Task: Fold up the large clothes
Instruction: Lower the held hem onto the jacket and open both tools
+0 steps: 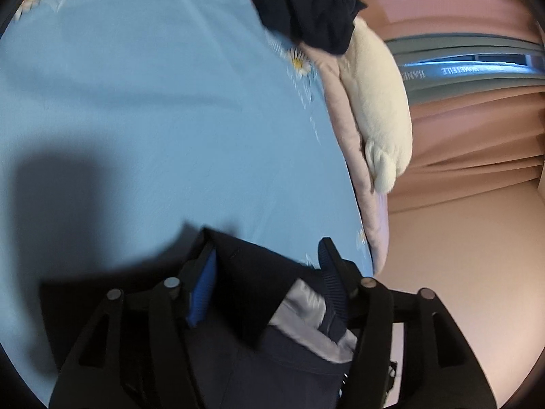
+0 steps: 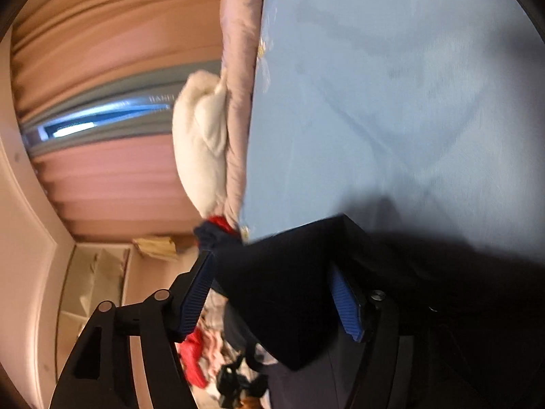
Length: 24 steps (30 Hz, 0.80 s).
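Observation:
A dark navy garment (image 1: 252, 289) with a pale grey lining (image 1: 306, 310) lies between the blue-padded fingers of my left gripper (image 1: 269, 259), over the light blue bedsheet (image 1: 153, 109). The jaws stand wide apart with the cloth bunched between them. In the right wrist view the same dark garment (image 2: 289, 289) hangs between the blue pads of my right gripper (image 2: 276, 272), held above the bed's edge. The jaws there also stand apart around the fabric. Both views are blurred by motion.
A white plush toy (image 1: 378, 102) and a pink quilt (image 1: 344, 129) lie along the bed's edge. Another dark garment (image 1: 306, 3) sits at the far end. Pink curtains (image 2: 102, 34) hang behind. A heap of red and mixed clothes (image 2: 204, 351) lies on the floor.

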Motion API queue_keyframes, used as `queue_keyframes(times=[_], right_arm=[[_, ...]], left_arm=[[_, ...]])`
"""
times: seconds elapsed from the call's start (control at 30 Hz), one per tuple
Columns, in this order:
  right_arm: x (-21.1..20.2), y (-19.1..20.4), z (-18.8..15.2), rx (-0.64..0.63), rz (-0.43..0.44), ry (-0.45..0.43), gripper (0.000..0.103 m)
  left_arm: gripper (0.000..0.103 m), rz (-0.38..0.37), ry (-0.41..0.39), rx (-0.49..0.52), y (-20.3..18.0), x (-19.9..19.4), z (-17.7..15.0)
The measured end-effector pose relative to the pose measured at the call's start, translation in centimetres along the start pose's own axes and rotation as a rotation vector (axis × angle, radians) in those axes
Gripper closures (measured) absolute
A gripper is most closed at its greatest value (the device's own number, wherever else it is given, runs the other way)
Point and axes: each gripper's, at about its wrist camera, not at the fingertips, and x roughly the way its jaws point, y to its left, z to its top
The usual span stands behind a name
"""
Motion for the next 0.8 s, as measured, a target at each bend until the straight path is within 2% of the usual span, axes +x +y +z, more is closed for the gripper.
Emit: queue_keyframes(times=[0.1, 0.17, 0.23, 0.4, 0.53, 0.6, 0.7, 0.8], right_arm=[[-0.9, -0.6, 0.5, 0.03, 0.028, -0.065, 0.036], [-1.8, -0.8, 0.5, 0.034, 0.001, -0.103, 0.036], [-2.3, -0.4, 0.0, -0.001, -0.014, -0.107, 0.036], [-3.1, 2.3, -1.8, -0.159, -0.098, -0.113, 0.036], [-3.7, 4.9, -4.1, -0.368, -0.231, -0.105, 0.036], [-3.9, 6.1, -6.0, -0.495, -0.342, -0.094, 0.036], [-4.5, 6.5, -8.3, -0.616, -0.474, -0.072, 0.036], [-5.6, 6.5, -10.4, -0.73, -0.554, -0.061, 0.036]], left_arm=[[0.044, 0.057, -0.065, 0.025, -0.1, -0.4, 1.0], [0.044, 0.087, -0.082, 0.043, -0.2, -0.9, 1.2], [0.044, 0.091, -0.083, 0.078, -0.7, -1.2, 0.8], [0.044, 0.168, -0.069, 0.249, -2.5, -2.6, -1.0], [0.044, 0.207, -0.043, 0.423, -4.0, -3.8, -3.6], [0.044, 0.228, -0.013, 0.523, -4.4, -4.3, -5.6], [0.044, 0.267, 0.032, 0.648, -3.9, -5.4, -8.7], [0.044, 0.294, 0.075, 0.733, -3.2, -5.8, -11.6]])
